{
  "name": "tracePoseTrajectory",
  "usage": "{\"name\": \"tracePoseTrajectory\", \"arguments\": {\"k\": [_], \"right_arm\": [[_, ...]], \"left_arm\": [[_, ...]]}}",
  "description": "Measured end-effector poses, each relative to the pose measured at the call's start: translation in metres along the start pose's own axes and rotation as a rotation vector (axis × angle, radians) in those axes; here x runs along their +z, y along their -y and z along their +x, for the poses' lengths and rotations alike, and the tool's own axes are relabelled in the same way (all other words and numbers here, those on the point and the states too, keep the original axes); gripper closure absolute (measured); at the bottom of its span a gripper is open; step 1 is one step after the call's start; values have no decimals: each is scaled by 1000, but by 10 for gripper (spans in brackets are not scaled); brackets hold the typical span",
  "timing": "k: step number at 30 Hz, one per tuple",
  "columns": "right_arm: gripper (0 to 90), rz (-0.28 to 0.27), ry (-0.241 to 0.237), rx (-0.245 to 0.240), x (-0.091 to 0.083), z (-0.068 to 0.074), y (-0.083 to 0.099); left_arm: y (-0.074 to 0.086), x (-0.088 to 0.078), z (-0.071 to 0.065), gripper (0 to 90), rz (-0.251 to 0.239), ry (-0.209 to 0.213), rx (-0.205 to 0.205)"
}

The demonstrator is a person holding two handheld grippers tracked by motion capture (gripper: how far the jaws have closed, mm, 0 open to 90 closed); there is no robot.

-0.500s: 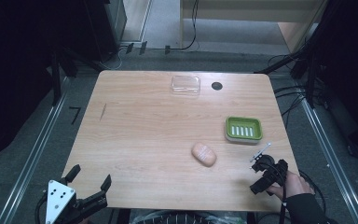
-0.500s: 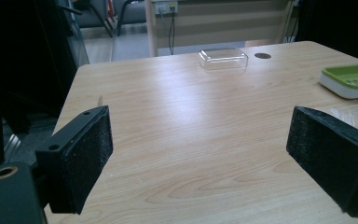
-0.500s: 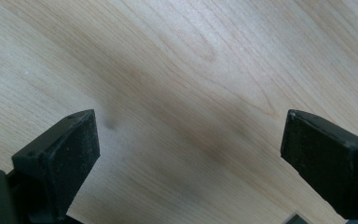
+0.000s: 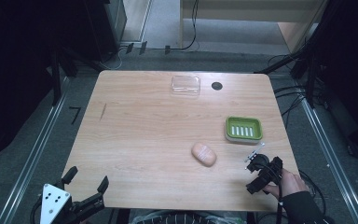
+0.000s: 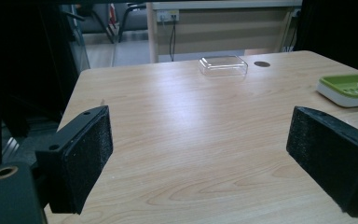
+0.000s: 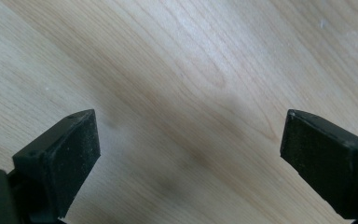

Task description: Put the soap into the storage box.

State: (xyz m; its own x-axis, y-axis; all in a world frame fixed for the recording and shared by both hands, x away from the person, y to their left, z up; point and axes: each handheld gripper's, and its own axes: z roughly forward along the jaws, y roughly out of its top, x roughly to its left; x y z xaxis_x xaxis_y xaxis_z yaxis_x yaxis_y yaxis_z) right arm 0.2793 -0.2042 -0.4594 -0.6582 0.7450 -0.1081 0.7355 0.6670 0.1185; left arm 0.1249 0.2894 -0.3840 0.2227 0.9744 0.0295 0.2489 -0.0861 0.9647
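Left to right, taking the soap (image 4: pixel 203 154) as the landmark. The left gripper (image 4: pixel 87 187) hangs at the near left corner of the table (image 4: pixel 140 135), well apart from the soap; its jaws stand wide apart and hold nothing, and its own view shows two black foam-faced pads (image 5: pixel 86 158) over bare wood. The clear lid (image 4: pixel 185 85), a shallow rectangular shell of transparent plastic, lies well beyond the soap near the far edge, with a small dark round hole (image 4: pixel 216 86) just to its right. The soap itself is a pale pink oval bar, smooth and rounded, lying flat on the light wood-grain top, its long axis running from far left to near right. The green dish (image 4: pixel 244 129), a glossy rectangular tray with a slotted white floor, sits just beyond and to the right of the soap, apart from it. The right gripper (image 4: pixel 256 161) hovers near the soap's right side, by far the nearer of the two; its jaws are spread with nothing between them, and its view looks down on bare wood. The soap lies to the left of these jaws, so the likely reach goes leftward, with the pads best set across the bar's short width.
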Motion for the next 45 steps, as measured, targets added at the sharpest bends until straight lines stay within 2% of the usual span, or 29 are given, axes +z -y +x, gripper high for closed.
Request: {"name": "tracePoseTrajectory", "arguments": {"k": [3, 10, 19, 24, 38, 42, 45], "right_arm": [[49, 2, -3, -8, 1, 2, -1], [50, -5, -5, -25, 1, 4, -9], [49, -19, -12, -85, 0, 19, -33], [50, -32, -20, -100, -3, 22, -42], [50, -46, -20, -112, -8, 25, -62], [49, -47, -28, -119, -7, 27, -70], [50, -42, -27, -132, -7, 28, -75]], "left_arm": [[0, 1, 0, 72, 9, -2, 9], [0, 1, 0, 72, 17, -12, 2], [1, -2, 2, 72, 30, -32, -5], [1, -2, 0, 72, 25, -31, -2], [1, -2, 1, 72, 25, -34, 0], [0, 0, -1, 72, 33, -29, 14], [0, -1, 0, 72, 29, -31, 3]]}}
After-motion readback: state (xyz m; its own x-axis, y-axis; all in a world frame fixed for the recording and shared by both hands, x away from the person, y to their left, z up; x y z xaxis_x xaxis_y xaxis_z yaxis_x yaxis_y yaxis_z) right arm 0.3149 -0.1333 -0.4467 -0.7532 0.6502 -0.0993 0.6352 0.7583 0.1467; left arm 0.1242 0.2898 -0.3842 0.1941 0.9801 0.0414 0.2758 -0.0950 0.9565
